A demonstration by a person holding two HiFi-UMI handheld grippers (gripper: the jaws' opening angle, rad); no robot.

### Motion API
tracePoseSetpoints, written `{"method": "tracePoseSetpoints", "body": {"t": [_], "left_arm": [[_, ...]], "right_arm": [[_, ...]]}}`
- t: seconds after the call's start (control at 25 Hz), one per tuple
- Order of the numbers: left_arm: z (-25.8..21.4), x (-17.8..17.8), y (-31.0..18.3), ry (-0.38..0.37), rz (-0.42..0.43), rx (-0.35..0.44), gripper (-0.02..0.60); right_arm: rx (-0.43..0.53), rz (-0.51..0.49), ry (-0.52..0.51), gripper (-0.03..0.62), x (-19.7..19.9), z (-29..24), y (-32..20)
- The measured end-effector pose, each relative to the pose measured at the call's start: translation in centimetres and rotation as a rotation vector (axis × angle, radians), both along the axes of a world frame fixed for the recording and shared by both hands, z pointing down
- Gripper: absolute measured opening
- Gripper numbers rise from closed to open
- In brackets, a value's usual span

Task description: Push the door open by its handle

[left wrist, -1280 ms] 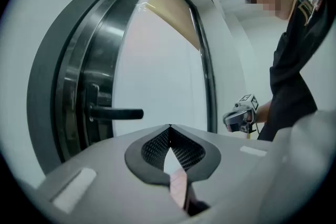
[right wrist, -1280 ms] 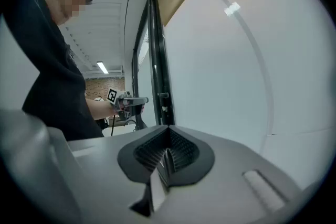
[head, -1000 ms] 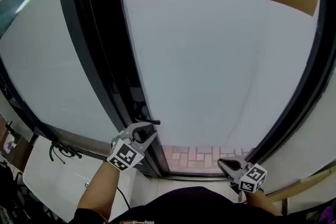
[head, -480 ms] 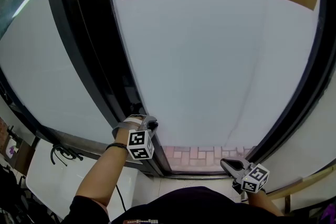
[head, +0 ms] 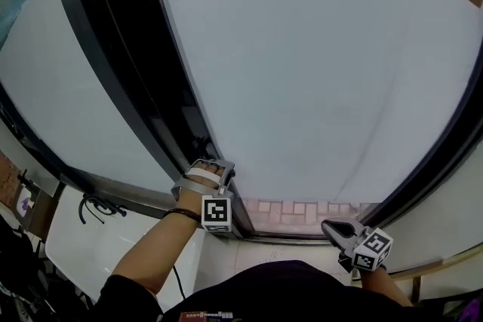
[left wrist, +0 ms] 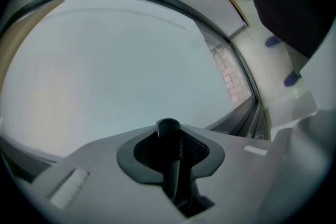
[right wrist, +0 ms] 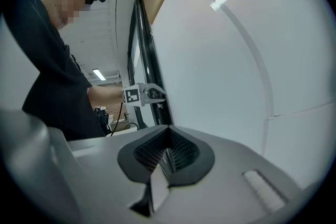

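Note:
The frosted glass door (head: pixel 317 72) in its black frame (head: pixel 143 87) fills the head view. My left gripper (head: pixel 219 170) reaches to the door's left edge at handle height. In the left gripper view the black door handle (left wrist: pixel 168 131) stands as a round bar between the left gripper's (left wrist: pixel 170 152) pads, and the jaws are closing around it. From the right gripper view the left gripper (right wrist: pixel 152 94) shows against the frame. My right gripper (head: pixel 332 226) hangs low at the right, apart from the door. The right gripper's (right wrist: pixel 167 157) pads meet with nothing between them.
Brick paving (head: pixel 302 211) shows through the clear strip at the door's foot. A white table (head: pixel 98 260) with a black cable (head: pixel 94 207) lies at the lower left. The person's dark-clad body (right wrist: pixel 47 81) stands left of the right gripper.
My left gripper has turned and slid right along the frame onto the handle, its marker cube now facing down. The door looms nearer in the head view. The right gripper has barely moved.

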State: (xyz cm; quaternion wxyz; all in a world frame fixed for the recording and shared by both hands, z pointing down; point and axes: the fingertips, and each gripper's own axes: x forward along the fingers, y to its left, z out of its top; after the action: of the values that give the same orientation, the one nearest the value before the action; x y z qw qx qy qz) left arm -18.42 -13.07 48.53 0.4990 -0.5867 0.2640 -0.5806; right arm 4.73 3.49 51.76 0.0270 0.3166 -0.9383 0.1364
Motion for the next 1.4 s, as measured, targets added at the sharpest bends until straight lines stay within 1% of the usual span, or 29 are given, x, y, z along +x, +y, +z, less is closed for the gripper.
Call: {"method": "tracePoseSetpoints", "body": {"t": [0.04,0.12,0.16,0.24,0.28,0.32,0.36,0.4,0.44,0.48,0.52,0.56,0.64,0.68,0.72,0.76,0.8,0.88,1.0,1.12,1.2,1.28,1.4], "left_arm": [[0.2,0.0,0.3,-0.02,-0.002,0.003,0.06],[0.5,0.4,0.9,-0.027,0.0,-0.007,0.058],[0.4,0.5,0.8,-0.041,0.006,0.02,0.058],[-0.5,0.6,-0.2,-0.115,0.028,0.167,0.054],[-0.6,0.5,-0.6,-0.149,0.025,0.214,0.091],[-0.1,0.4,-0.7,-0.166,0.011,0.222,0.101],[0.3,0.4,-0.9,-0.164,-0.004,0.223,0.092],[0.2,0.6,-1.4,-0.155,-0.015,0.237,0.053],[0.1,0.7,-2.1,-0.147,-0.025,0.243,0.048],[0.5,0.6,-2.9,-0.148,-0.045,0.212,0.048],[1.4,0.2,-3.6,-0.161,-0.072,0.159,0.033],[2.1,-0.3,-4.3,-0.183,-0.098,0.118,0.032],[2.3,-1.1,-5.9,-0.226,-0.134,0.099,0.032],[2.0,-1.1,-6.5,-0.207,-0.144,0.089,0.032],[1.7,-1.0,-7.0,-0.165,-0.151,0.075,0.032],[1.3,-0.9,-7.7,-0.135,-0.155,0.07,0.03],[1.1,-0.9,-8.5,-0.127,-0.159,0.073,0.019],[1.0,-0.8,-10.0,-0.145,-0.172,0.082,0.023],[1.5,-0.9,-12.1,-0.173,-0.202,0.075,0.026],[1.5,-0.6,-14.1,-0.169,-0.199,0.067,0.026],[1.4,-0.2,-15.2,-0.16,-0.181,0.071,0.02],[1.3,0.3,-16.3,-0.149,-0.155,0.082,0.005],[1.5,1.4,-19.1,-0.137,-0.114,0.097,0.001]], "right_arm": [[0.004,-0.005,-0.002,0.0,-0.1,-0.2,0.0],[0.014,-0.014,-0.005,0.0,-0.2,-0.6,-0.1],[0.019,-0.017,-0.01,0.0,-0.1,-0.8,-0.4],[0.026,-0.018,-0.022,0.0,0.2,-1.2,-1.0],[0.029,-0.02,-0.026,0.0,0.3,-1.2,-1.1],[0.031,-0.023,-0.031,0.0,0.5,-1.2,-1.0],[0.034,-0.027,-0.038,0.0,0.7,-1.2,-0.7],[0.037,-0.027,-0.047,0.001,1.1,-1.3,-0.6],[0.04,-0.025,-0.055,0.0,1.6,-1.4,-0.6],[0.04,-0.023,-0.059,0.0,2.1,-1.5,-0.8],[0.038,-0.022,-0.058,0.002,2.6,-1.4,-0.8],[0.035,-0.023,-0.054,0.001,3.1,-1.1,-0.8],[0.027,-0.024,-0.048,0.0,4.2,-0.7,-0.7],[0.024,-0.025,-0.046,0.0,4.8,-0.7,-0.5],[0.024,-0.027,-0.046,0.001,5.4,-0.7,-0.4],[0.026,-0.031,-0.044,0.0,5.9,-0.8,-0.4],[0.03,-0.036,-0.041,0.0,6.5,-0.9,-0.5],[0.036,-0.049,-0.032,0.0,7.4,-1.2,-0.6],[0.036,-0.063,-0.016,0.0,8.5,-1.3,-0.7],[0.028,-0.063,-0.012,0.0,9.4,-1.1,-1.5],[0.016,-0.058,-0.016,0.0,9.2,-0.8,-2.0],[0.022,-0.057,-0.016,0.0,8.1,-0.7,-2.7],[0.05,-0.047,-0.018,0.001,6.0,-0.6,-5.7]]}}
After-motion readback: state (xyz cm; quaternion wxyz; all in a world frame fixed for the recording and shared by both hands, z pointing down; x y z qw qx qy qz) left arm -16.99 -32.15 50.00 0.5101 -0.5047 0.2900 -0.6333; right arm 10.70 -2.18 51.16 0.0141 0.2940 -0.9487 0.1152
